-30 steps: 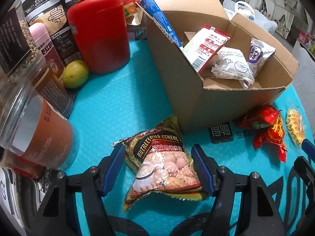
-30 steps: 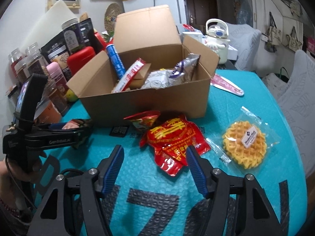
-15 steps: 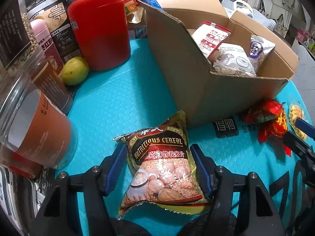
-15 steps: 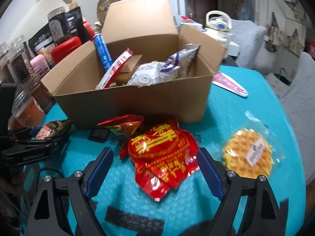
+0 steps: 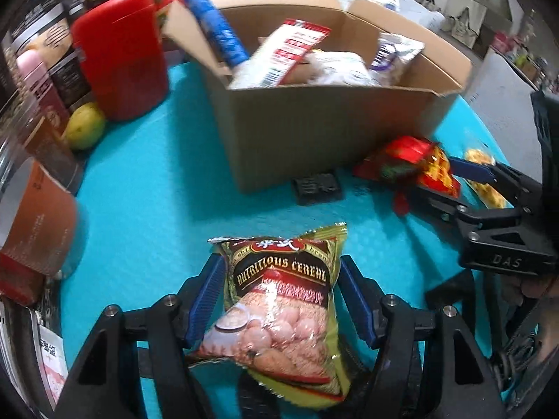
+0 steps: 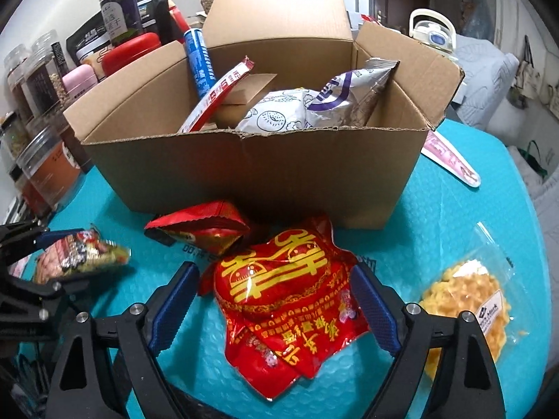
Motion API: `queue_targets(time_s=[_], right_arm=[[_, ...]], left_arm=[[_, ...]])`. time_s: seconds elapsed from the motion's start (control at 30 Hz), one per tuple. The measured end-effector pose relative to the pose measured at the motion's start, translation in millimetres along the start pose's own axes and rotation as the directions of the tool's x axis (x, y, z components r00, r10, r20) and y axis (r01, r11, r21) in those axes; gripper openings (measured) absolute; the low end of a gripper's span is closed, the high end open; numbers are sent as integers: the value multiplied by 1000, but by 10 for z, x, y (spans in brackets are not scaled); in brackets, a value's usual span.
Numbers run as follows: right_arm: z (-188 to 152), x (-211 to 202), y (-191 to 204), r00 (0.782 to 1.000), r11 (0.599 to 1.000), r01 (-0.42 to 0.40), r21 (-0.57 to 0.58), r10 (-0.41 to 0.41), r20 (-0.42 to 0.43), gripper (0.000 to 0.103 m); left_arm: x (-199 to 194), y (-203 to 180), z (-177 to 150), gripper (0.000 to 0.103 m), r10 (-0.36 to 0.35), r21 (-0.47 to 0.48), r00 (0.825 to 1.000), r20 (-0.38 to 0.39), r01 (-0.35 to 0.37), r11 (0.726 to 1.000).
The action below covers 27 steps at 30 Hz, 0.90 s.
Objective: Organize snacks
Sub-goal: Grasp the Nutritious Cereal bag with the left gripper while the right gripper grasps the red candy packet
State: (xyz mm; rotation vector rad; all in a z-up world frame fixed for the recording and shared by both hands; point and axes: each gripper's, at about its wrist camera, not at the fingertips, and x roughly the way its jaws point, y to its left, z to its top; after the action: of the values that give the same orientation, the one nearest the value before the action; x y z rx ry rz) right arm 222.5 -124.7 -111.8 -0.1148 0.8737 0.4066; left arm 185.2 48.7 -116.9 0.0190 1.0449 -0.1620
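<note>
A green and brown cereal bag sits between the blue pads of my left gripper, which is shut on its sides just above the teal mat. The right wrist view shows the same bag in the left gripper. My right gripper stands open, its pads straddling a puffy red snack bag that lies on the mat. A small red packet rests against the open cardboard box, which holds several snacks. A wrapped waffle lies to the right.
Jars and a red canister crowd the left side, with a yellow-green fruit beside them. A flat pink packet lies right of the box. A white kettle stands behind it. The right gripper reaches in by the red bag.
The right gripper's jaws widened and came down closer around the red bag. The left gripper's pads closed in on the cereal bag and moved with it.
</note>
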Motion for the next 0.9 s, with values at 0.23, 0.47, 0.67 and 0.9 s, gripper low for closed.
queue_targets(time_s=[0.23,0.47,0.67,0.9], right_arm=[[-68,-94,47,1000,999,24,-20,-24,9,67],[-247,-254,151,1000,999,25,-24,-24,15,61],[-470,-432,204,1000,1000,7,-24,-7,9,61],[-777,-633,204,999,999,-15,31,16,-42,55]], left_arm=[[-11,-72,-28,66,7,6,1000,-11,-7,1000],[-45,-106,-114,66,-5,0,1000,-16,5,1000],[-100,-221,-183,66,-18,8,999,-27,19,1000],[-124,-275,-225,66,-30,11,999,-33,30,999]])
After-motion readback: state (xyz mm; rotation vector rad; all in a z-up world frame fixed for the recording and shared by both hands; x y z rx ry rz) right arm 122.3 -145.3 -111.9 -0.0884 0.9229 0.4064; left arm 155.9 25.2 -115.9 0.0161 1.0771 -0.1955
